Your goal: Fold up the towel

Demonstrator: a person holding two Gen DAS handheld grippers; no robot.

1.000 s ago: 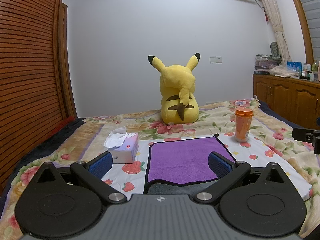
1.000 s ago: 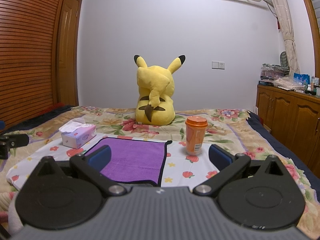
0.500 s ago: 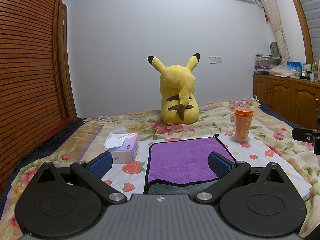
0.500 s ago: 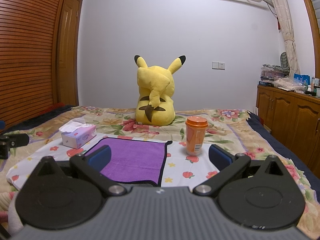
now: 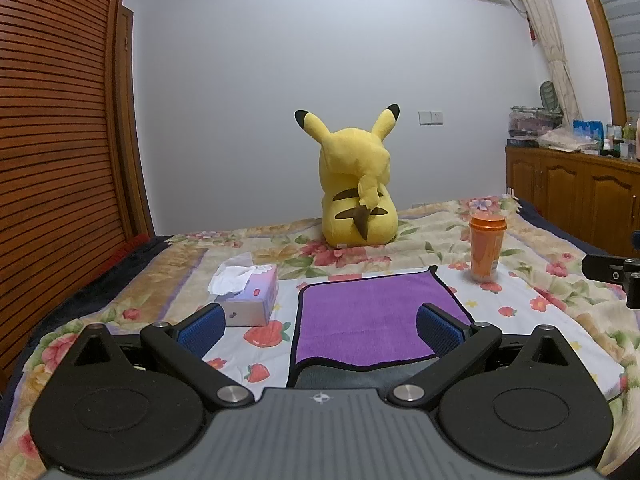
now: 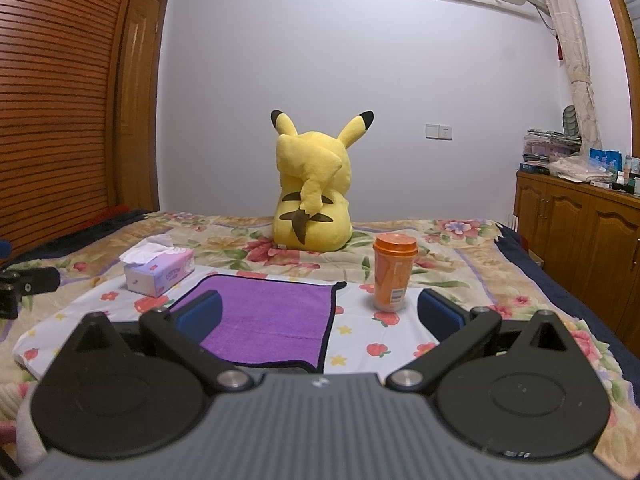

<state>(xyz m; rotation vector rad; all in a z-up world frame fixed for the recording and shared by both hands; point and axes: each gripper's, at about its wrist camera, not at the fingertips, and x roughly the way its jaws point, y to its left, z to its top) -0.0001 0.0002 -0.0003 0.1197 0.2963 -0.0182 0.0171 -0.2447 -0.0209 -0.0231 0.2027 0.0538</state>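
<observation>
A purple towel (image 5: 368, 316) with a dark hem lies flat on a white strawberry-print cloth on the bed; its near edge shows a grey underside. It also shows in the right wrist view (image 6: 276, 320). My left gripper (image 5: 320, 328) is open and empty, held above the towel's near edge. My right gripper (image 6: 320, 314) is open and empty, over the towel's near right corner. The tip of the right gripper shows at the right edge of the left wrist view (image 5: 612, 276).
A tissue box (image 5: 250, 296) stands left of the towel. An orange cup (image 5: 486, 248) stands at its far right. A yellow plush toy (image 5: 358, 196) sits behind. Wooden cabinets (image 6: 580, 236) line the right wall, a slatted wooden wall (image 5: 56, 160) the left.
</observation>
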